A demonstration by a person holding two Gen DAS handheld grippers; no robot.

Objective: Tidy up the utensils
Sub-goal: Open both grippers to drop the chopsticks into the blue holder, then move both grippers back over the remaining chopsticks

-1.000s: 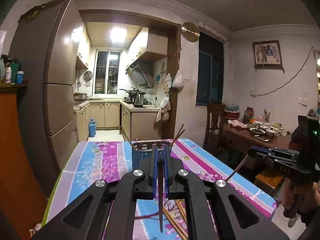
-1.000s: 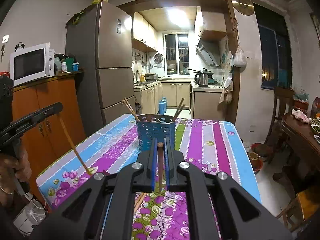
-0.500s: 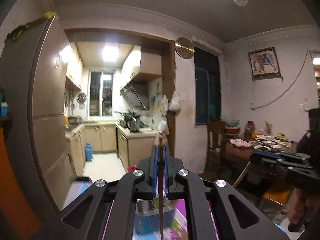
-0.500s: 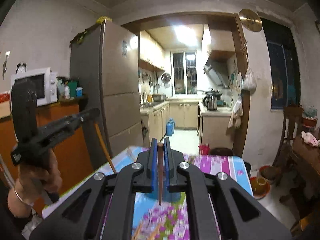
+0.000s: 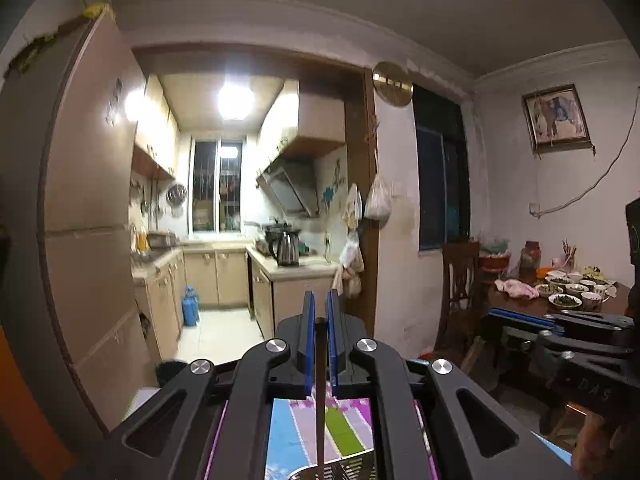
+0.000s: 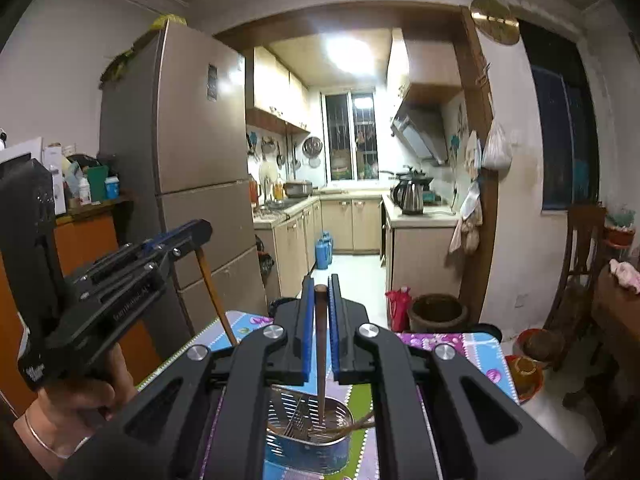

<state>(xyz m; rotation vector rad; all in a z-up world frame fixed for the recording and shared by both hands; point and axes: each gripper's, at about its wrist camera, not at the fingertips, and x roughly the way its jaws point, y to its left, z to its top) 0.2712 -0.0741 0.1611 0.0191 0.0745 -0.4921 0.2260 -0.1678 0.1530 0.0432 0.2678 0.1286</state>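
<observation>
My left gripper [image 5: 319, 308] is shut on a dark wooden chopstick [image 5: 319, 400] that hangs straight down between the blue pads, over the rim of the utensil holder [image 5: 340, 470]. My right gripper [image 6: 320, 292] is shut on a second chopstick [image 6: 320, 344], whose lower tip reaches into the blue perforated holder [image 6: 308, 436]. A few other chopsticks lie inside the holder. In the right wrist view, the left gripper [image 6: 200, 230] shows at the left with its chopstick [image 6: 214, 296] slanting down. The right gripper [image 5: 494, 314] appears at the right edge of the left wrist view.
The holder stands on a table with a striped floral cloth [image 6: 460, 352]. Beyond the table are a tall fridge [image 6: 192, 160], a brown floor pot [image 6: 438, 312] and a red bag [image 6: 398, 308]. A wooden chair [image 5: 460, 280] and a dining table with bowls [image 5: 520, 308] stand at the right.
Both grippers have moved forward along the table and risen, each still holding its chopstick. The holder, earlier ahead of them, now lies just below the fingers.
</observation>
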